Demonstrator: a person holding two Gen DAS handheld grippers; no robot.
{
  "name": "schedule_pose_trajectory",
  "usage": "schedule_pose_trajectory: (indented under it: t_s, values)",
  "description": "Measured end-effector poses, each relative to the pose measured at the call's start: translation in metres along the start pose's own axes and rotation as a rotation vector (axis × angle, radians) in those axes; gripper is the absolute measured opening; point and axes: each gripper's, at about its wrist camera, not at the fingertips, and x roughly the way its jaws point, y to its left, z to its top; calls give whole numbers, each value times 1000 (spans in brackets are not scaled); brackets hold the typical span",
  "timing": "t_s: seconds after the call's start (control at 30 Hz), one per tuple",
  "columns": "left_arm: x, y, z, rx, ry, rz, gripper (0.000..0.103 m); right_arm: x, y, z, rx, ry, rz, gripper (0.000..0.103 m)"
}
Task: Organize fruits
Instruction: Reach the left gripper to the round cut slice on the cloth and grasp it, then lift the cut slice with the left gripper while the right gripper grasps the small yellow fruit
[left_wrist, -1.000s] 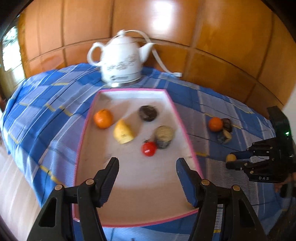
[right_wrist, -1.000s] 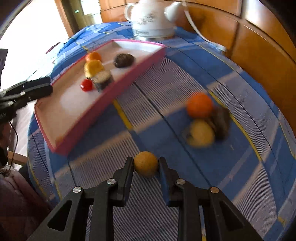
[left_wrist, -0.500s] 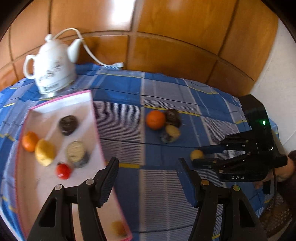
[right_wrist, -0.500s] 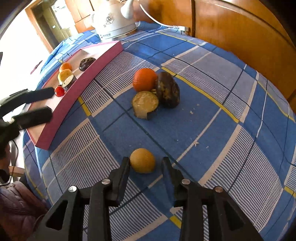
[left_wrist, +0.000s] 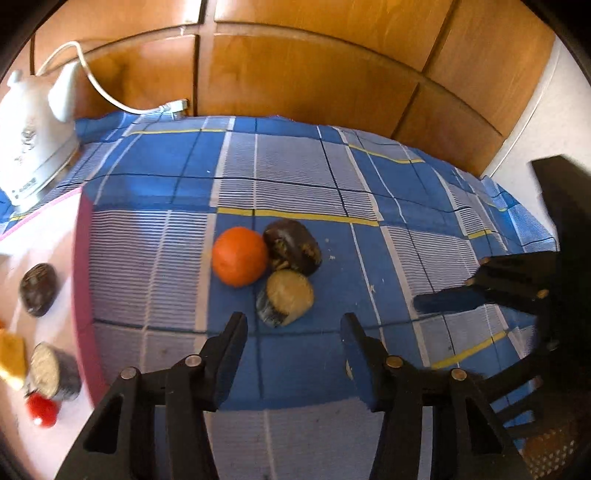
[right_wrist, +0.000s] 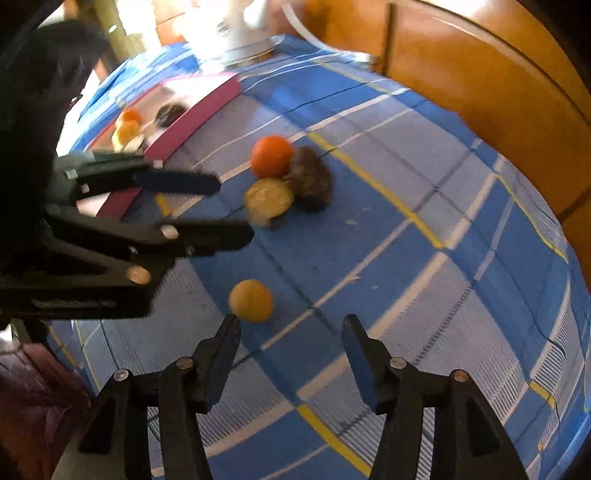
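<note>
On the blue checked cloth lie an orange (left_wrist: 240, 256), a dark brown fruit (left_wrist: 293, 246) and a tan cut fruit (left_wrist: 286, 302), touching each other; the orange (right_wrist: 271, 156) also shows in the right wrist view. A small yellow fruit (right_wrist: 251, 300) lies alone, just ahead of my right gripper (right_wrist: 290, 332), which is open and empty. My left gripper (left_wrist: 293, 330) is open and empty, just short of the tan fruit. A pink-rimmed tray (left_wrist: 83, 280) at the left holds several fruits, among them a dark one (left_wrist: 38, 289) and a red one (left_wrist: 42, 409).
A white electric kettle (left_wrist: 33, 136) with its cord stands at the far left by the wooden wall (left_wrist: 314, 70). The right gripper's body (left_wrist: 517, 284) shows at the right of the left wrist view. The cloth drops off at the table's right edge.
My left gripper swung right, from over the tray to the fruit cluster. My right gripper let go of the small yellow fruit, opened wide and drew back a little.
</note>
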Motion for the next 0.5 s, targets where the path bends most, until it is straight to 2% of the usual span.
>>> schedule_pose_trajectory:
  t_s: [0.17,0.23,0.27,0.3,0.5]
  values:
    - [22,-7,8,17,11,41,51,5,-14,2,57,23,-38,58]
    - [28,-7,10,19,9,69,46,5,-12,3,46,23,-33,58]
    - [31,-5,11,13,8,84,39,6,-10,5,41,20,-31,58]
    - [33,-3,12,4,1,94,36,7,-7,7,38,17,-31,58]
    - [15,14,-7,-64,-22,53,36,6,-11,3,51,19,-42,58]
